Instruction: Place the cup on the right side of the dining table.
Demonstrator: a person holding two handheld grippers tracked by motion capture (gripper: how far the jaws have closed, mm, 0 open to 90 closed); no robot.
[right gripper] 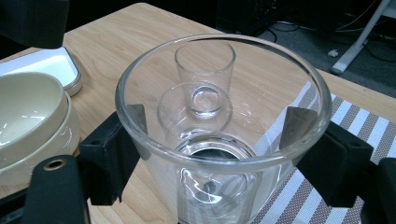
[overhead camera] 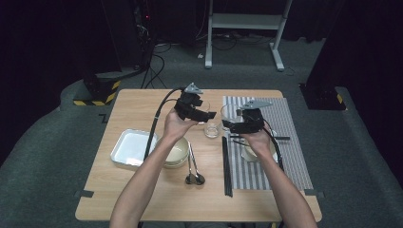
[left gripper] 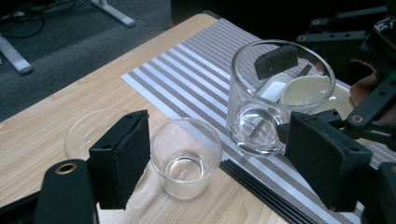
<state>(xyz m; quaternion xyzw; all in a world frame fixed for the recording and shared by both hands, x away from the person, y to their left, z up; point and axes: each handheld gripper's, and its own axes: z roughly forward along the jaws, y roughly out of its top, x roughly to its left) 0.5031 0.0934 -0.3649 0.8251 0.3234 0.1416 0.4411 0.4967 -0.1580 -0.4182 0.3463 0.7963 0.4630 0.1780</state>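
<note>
We see the right gripper clamped on the large glass, upright above the striped mat. Our left gripper hovers spread around the small glass on the table, pads untouching.

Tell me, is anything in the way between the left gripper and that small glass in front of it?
Nothing visible. The small glass stands on bare wood just ahead of the left gripper, whose jaws are open. The large glass, clamped in the right gripper, stands farther back on the striped mat.
</note>
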